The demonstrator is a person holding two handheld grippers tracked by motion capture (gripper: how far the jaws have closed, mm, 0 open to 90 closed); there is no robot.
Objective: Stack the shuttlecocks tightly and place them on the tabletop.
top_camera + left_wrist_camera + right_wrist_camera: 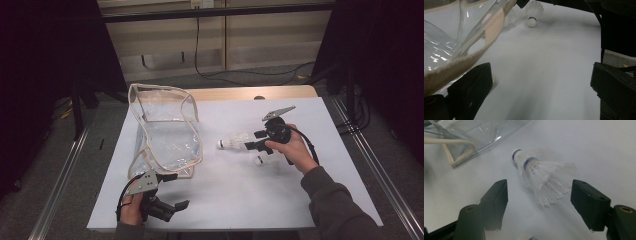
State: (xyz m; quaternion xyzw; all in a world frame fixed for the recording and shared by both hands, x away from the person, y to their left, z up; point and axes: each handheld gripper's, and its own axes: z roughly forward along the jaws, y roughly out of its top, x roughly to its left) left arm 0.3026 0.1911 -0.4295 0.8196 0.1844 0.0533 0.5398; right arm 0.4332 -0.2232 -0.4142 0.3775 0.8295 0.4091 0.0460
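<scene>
So the setup is a wooden table (235, 93) with a big white sheet (240, 195) covering nearly all of it, just a strip of bare wood at the far edge. The room's pretty dark at both sides, with a pale panelled wall at the back, a black cable hanging down it onto the grey floor, and metal rails running along both sides of the table.

On the left of the sheet sits a clear plastic bag (167, 135) with beige trim, mouth gaping open. The left gripper (172, 191) is at the near left corner, jaws spread wide with nothing in them; in the left gripper view one jaw sits right by the bag's trim (486, 40), but I can't tell if it's touching.

The right gripper (254, 140) is right of centre, pointing left, jaws standing wide with a white shuttlecock (541, 175) lying on the sheet between them, pads clear of it. In the high view a second shuttlecock (260, 160) pokes out just near of it, mostly hidden under the hand. The right gripper view crops a cork at its bottom edge, probably that one. The feathers look blurry and doubled, so hard to say whether it's one shuttlecock or two nested.
</scene>
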